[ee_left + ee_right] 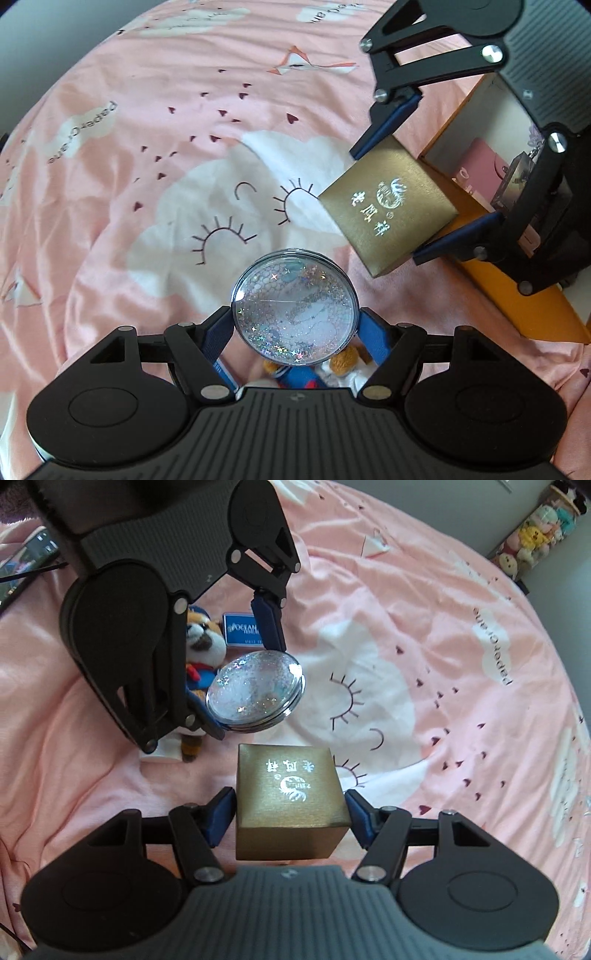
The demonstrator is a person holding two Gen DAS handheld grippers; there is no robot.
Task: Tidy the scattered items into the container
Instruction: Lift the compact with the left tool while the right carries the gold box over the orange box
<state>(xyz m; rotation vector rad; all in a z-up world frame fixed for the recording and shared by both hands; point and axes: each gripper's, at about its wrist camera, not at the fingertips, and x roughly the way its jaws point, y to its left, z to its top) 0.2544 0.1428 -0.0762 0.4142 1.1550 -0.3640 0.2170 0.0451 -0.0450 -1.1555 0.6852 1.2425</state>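
Two grippers each carry one item above the pink bedspread [129, 155], and the orange container [517, 295] serves as the landmark for all of it. The left gripper [295, 325] has its blue pads pressed against opposite edges of a round glitter disc [293, 308], holding it across its width, probably because its domed faces would slip under a flat pinch; the disc hangs clear of the cloth, well apart from the container and on the side away from its opening. The right gripper [291, 812] is clamped on a gold box [291, 794], one pad on each flat side wall, a sensible hold for a square-sided thing; in the left wrist view the gold box [388, 210] sits right at the container's near rim, so it seems closest to being dropped in. Inside the container a pink item [480, 166] already lies against the wall. Farther from the container than the disc, a plush toy [199, 642] and a blue card [242, 629] rest on the bedspread, still to be collected. Both held items look lifted for transfer rather than set down.
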